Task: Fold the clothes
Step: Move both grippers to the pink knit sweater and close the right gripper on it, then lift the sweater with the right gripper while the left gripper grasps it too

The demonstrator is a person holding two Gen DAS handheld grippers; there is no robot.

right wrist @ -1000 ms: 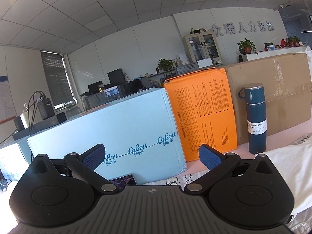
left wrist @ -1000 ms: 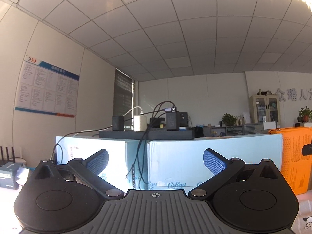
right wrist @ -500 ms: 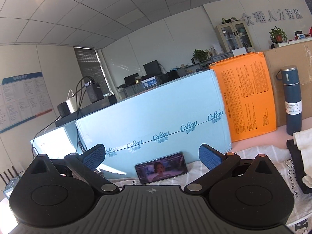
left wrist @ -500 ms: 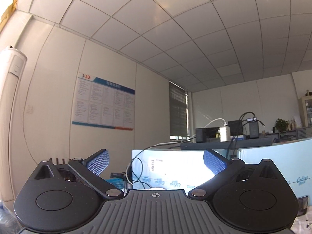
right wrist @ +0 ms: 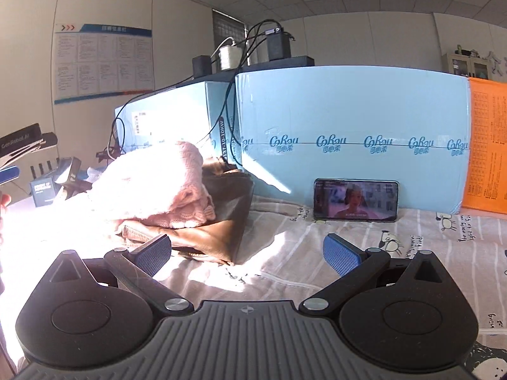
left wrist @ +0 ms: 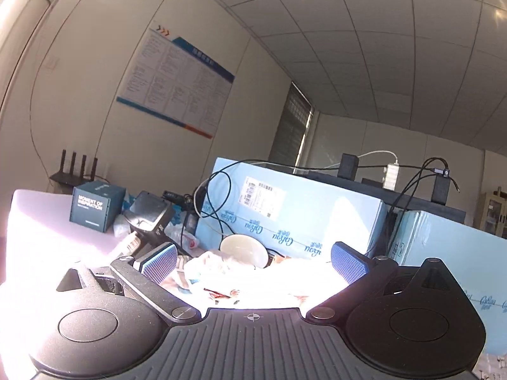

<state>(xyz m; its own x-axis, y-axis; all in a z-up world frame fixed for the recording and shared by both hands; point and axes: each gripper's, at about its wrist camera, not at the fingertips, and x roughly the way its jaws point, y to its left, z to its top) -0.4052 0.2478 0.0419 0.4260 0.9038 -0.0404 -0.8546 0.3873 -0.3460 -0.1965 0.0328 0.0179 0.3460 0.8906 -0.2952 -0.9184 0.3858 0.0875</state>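
A pile of clothes lies on the patterned sheet [right wrist: 348,240]: a pink knit garment [right wrist: 158,186] on top of a brown garment [right wrist: 221,218]. My right gripper [right wrist: 247,258] is open and empty, low over the sheet, just right of and in front of the pile. My left gripper [left wrist: 252,262] is open and empty, held above sunlit crumpled cloth [left wrist: 240,272] that is washed out by glare. The left gripper also shows at the left edge of the right wrist view [right wrist: 19,145].
Light blue cartons [right wrist: 348,126] stand along the back with cables and chargers [right wrist: 234,53] on top. A phone [right wrist: 356,200] playing video leans on a carton. An orange box [right wrist: 488,145] is at right. A dark box [left wrist: 95,204], a router [left wrist: 74,171] and a white bowl [left wrist: 244,248] sit left.
Both grippers swung left and tilted down. The clothes pile came into the right view and the bottle left it. The left view now shows the table clutter.
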